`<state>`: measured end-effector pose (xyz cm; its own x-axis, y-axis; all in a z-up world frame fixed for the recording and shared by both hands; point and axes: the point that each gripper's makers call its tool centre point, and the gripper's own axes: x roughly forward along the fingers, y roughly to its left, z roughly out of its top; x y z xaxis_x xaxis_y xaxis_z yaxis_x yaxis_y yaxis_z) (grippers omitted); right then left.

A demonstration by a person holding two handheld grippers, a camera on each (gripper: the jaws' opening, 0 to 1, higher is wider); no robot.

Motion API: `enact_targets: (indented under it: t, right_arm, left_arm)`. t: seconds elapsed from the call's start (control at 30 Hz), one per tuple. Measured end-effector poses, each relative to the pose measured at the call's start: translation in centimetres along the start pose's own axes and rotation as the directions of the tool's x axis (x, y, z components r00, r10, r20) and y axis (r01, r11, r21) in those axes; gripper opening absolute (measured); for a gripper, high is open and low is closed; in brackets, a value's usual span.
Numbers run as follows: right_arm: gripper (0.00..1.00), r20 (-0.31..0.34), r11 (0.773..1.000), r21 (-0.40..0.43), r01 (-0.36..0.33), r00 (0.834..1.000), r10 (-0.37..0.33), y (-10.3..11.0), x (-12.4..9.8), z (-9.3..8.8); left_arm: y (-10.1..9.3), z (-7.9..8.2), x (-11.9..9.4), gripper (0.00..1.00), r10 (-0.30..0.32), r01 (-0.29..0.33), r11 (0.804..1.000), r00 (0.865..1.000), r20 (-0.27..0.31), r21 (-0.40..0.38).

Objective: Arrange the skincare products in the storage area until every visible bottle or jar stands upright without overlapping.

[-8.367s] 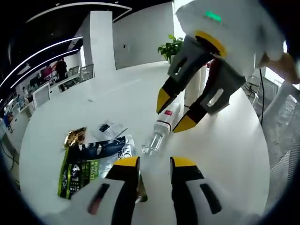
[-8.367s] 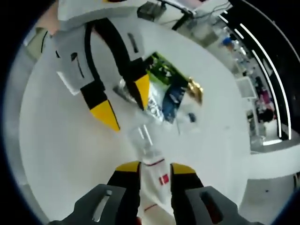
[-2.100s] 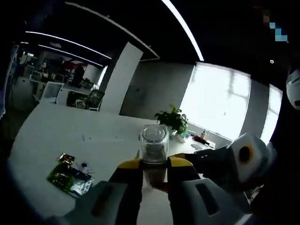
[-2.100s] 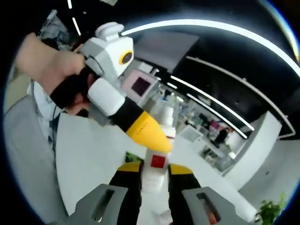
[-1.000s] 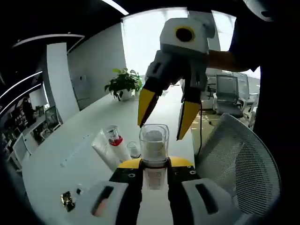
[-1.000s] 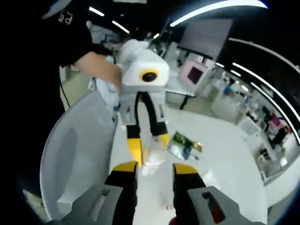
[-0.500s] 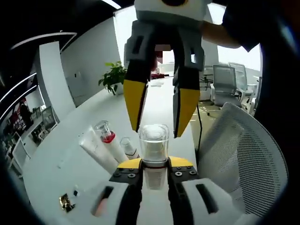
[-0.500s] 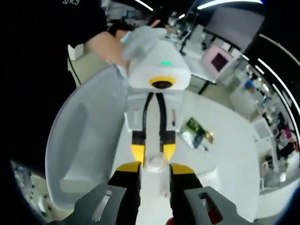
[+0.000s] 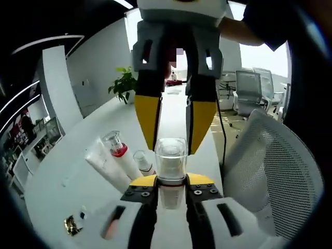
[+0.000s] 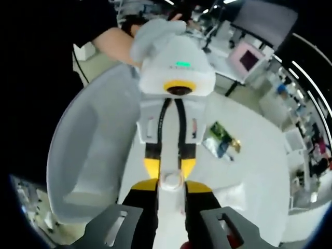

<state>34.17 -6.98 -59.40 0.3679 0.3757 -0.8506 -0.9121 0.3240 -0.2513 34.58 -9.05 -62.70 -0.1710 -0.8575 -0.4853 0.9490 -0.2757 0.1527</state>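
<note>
A bottle with a clear cap (image 9: 171,158) is held in the air between both grippers. My left gripper (image 9: 171,182) is shut on it just below the cap. My right gripper (image 9: 171,149) reaches in from the opposite side, its yellow jaws closed against the sides of the cap. In the right gripper view the bottle (image 10: 171,181) sits between the jaws of my right gripper (image 10: 171,189), with my left gripper (image 10: 169,168) facing it. On the white table (image 9: 176,111) stand a red-banded bottle (image 9: 119,154) and a small bottle (image 9: 141,162), beside a white tube (image 9: 104,167).
A grey mesh office chair (image 9: 270,171) is on the right, close to the table edge, also seen as the chair (image 10: 93,150). A green packet (image 10: 222,140) and a small gold sachet (image 9: 71,224) lie on the table. A potted plant (image 9: 123,85) stands at the far end.
My right gripper has come down from above the bottle and its jaws have closed in around the cap. My left gripper keeps its hold.
</note>
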Motion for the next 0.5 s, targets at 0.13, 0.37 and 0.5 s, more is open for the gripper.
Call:
enact_targets:
  t: [0.13, 0.37, 0.5]
  right_arm:
    - [0.09, 0.014, 1.0, -0.007, -0.004, 1.0, 0.004, -0.3, 0.6, -0.7]
    - [0.09, 0.009, 1.0, 0.008, -0.009, 1.0, 0.009, -1.0, 1.6, -1.6]
    - [0.09, 0.005, 1.0, 0.029, -0.009, 1.0, 0.009, -1.8, 2.7, -2.5]
  left_arm:
    - [0.2, -0.3, 0.7, 0.24, 0.018, -0.018, 1.0, 1.0, -0.004, -0.002]
    - [1.3, -1.7, 2.1, 0.28, 0.039, -0.039, 0.999, 0.999, -0.001, -0.029]
    - [1.8, -2.6, 2.7, 0.32, 0.056, -0.056, 0.998, 0.998, -0.006, -0.041]
